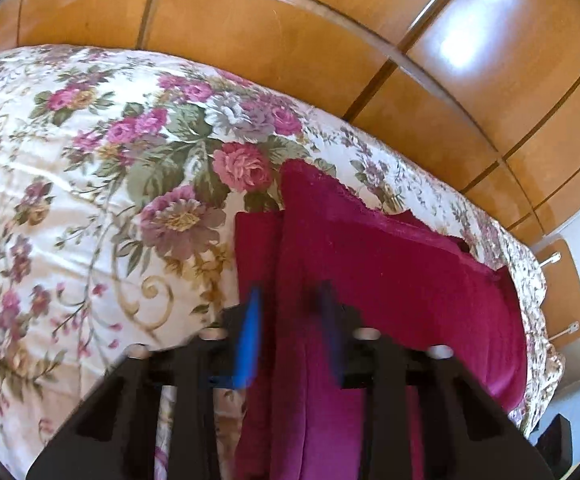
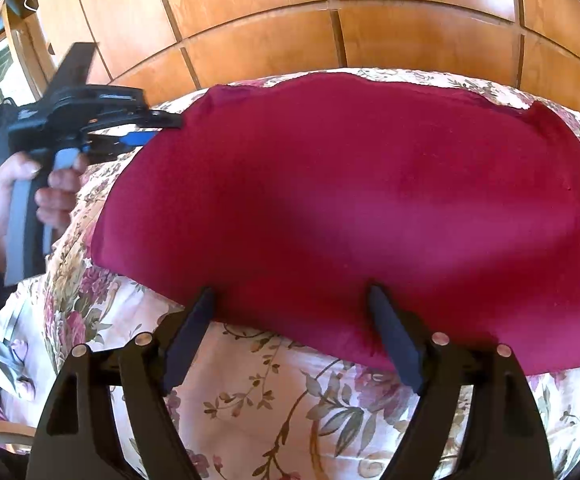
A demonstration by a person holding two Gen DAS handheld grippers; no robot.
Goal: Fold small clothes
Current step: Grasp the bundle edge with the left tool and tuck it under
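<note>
Left claw (image 2: 157,130) sits at the far left corner of the cloth (image 2: 350,208), and the other view shows its tips pressed together on that edge; in its own view the blue fingers (image 1: 249,336) are blurred, with crimson fabric bunched between and beyond them, so I judge it pinching the cloth. A hand (image 2: 33,196) holds its grip, out past the cloth's left side. Right claw (image 2: 290,300) is spread wide, its tips resting at the near hem, one to each side of a stretch of that hem, pinching nothing. From there the cloth lies straight ahead and runs mostly flat over the flowered bed (image 2: 273,408), its long axis going left to right, with wardrobe doors (image 2: 410,28) behind. Judging by this layout, the coming fold turns on the left corner: the left claw is the nearer one and already has it, and the cloth's bulk lies to its right, so carrying that corner across toward the right edge looks like the natural move while the right claw steadies the hem.
</note>
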